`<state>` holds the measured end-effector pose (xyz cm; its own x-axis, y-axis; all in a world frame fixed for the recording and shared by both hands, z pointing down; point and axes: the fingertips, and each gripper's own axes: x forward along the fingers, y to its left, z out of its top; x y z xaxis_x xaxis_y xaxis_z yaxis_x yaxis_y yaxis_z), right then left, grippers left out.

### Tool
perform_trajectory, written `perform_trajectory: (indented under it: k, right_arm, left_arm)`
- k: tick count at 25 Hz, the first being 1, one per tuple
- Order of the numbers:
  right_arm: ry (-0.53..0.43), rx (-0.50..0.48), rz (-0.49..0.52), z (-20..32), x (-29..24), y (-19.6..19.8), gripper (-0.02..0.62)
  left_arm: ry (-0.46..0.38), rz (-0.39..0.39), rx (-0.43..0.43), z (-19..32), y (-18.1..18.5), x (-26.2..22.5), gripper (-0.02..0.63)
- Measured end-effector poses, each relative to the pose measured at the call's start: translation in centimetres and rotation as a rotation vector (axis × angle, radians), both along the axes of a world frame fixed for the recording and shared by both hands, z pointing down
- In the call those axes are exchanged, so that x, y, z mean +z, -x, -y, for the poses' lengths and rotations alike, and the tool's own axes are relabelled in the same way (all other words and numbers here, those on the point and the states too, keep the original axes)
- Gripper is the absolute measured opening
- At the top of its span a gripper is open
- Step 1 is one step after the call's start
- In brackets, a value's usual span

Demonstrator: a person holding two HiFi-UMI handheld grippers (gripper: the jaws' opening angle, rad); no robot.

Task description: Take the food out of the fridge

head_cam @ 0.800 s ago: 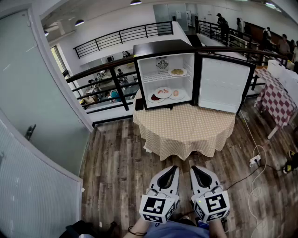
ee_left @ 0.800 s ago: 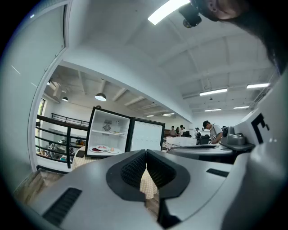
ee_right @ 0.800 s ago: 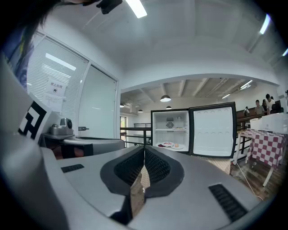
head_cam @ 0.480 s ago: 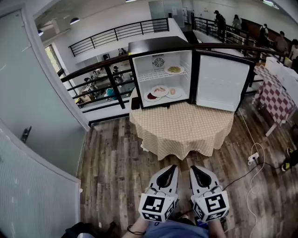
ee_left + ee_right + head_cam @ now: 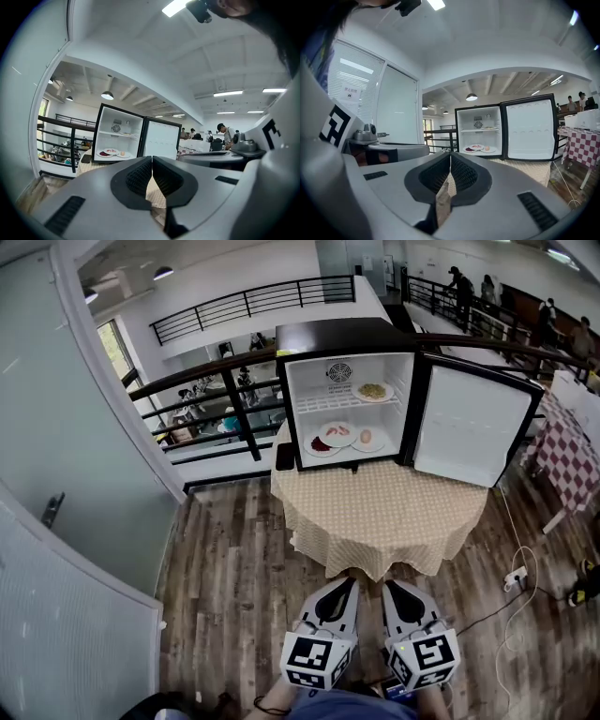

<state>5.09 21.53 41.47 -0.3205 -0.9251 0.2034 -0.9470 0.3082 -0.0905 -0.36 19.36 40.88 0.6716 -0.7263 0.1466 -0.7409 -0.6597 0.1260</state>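
A small black fridge (image 5: 333, 334) stands open on a round table with a beige checked cloth (image 5: 380, 507). Its door (image 5: 473, 423) is swung out to the right. A plate of food (image 5: 373, 391) rests on the upper shelf. Below it lie three plates (image 5: 338, 434) side by side. The same plates (image 5: 477, 148) show in the right gripper view, and the fridge (image 5: 117, 138) appears in the left gripper view. My left gripper (image 5: 349, 583) and right gripper (image 5: 390, 585) are both shut and empty, held side by side over the wooden floor, well short of the table.
A black railing (image 5: 202, 390) runs behind the table. A glass wall (image 5: 56, 446) fills the left side. A power strip and cable (image 5: 514, 576) lie on the floor at the right. A red checked table (image 5: 572, 451) stands at the far right. People stand in the background.
The view has shifted: the fridge and table now sit slightly further right and nearer in the head view. Both grippers stay shut, side by side.
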Motion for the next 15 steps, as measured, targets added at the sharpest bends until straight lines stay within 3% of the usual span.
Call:
perform_trajectory:
  k: [15]
  right_arm:
    - [0.044,0.000,-0.009,12.8,0.5,3.8,0.018]
  left_arm:
    - [-0.024,0.014,0.042,12.6,3.1,-0.8,0.015]
